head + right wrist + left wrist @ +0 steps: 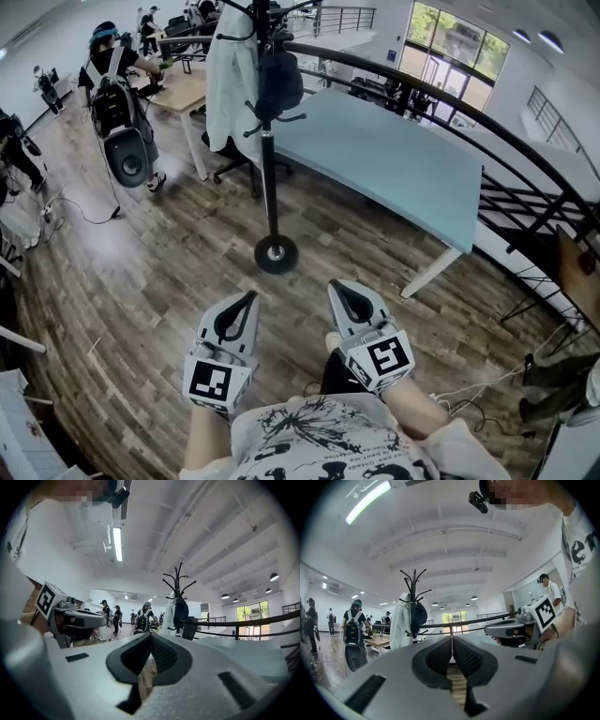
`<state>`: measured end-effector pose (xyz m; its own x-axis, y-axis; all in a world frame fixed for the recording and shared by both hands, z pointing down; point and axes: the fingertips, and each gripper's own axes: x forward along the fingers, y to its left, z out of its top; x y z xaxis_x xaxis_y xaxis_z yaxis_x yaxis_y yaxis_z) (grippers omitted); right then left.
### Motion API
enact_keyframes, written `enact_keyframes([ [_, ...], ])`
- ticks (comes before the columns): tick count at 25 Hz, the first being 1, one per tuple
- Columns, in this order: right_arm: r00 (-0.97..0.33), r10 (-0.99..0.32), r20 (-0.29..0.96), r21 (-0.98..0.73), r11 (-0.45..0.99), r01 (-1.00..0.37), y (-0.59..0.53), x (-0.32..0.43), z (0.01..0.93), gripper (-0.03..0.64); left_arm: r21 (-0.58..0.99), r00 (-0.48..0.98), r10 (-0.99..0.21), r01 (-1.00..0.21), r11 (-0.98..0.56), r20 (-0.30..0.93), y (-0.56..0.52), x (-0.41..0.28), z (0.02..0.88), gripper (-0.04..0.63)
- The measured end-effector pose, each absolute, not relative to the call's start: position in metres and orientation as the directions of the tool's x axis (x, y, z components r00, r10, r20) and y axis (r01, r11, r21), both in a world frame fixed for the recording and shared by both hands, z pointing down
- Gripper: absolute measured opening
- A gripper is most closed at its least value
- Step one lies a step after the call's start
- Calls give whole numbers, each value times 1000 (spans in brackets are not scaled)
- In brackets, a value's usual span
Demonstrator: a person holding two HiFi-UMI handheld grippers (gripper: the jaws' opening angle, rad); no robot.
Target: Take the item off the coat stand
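dark bag (pixel 279 84) on coat stand (pixel 270 178)

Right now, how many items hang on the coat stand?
2: a white coat on the left side of the coat stand, a dark bag at its pole. Others may hide behind.

Wood-plank floor (pixel 141 291) carries the black coat stand (pixel 270 178) on its round base, a white garment (pixel 230 84) and dark bag (pixel 279 82) hanging from it, pale-blue table (pixel 394 164) standing just beside it, wooden desk (pixel 183 89) beyond it.
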<state>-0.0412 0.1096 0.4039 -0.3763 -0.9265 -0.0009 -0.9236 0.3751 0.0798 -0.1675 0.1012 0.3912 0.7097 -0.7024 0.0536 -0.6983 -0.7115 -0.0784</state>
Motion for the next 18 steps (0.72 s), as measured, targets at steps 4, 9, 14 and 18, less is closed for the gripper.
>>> enact_keyframes([
  [4, -415, -910, 4, 73, 414, -907, 68, -21, 411, -8, -87, 690, -721, -716, -693, 67, 68, -144, 398, 5],
  [9, -474, -881, 5, 69, 473, -878, 15, 13, 410, -8, -98, 623, -779, -773, -627, 72, 19, -111, 396, 5],
  [14, -544, -839, 20, 75, 544, -836, -48, 50, 401, -8, -105, 547, -836, -830, -548, 41, -39, -79, 377, 5],
  [18, -593, -804, 57, 82, 595, -799, -96, 85, 405, -8, -91, 517, -854, -849, -520, 54, -80, -43, 388, 5],
])
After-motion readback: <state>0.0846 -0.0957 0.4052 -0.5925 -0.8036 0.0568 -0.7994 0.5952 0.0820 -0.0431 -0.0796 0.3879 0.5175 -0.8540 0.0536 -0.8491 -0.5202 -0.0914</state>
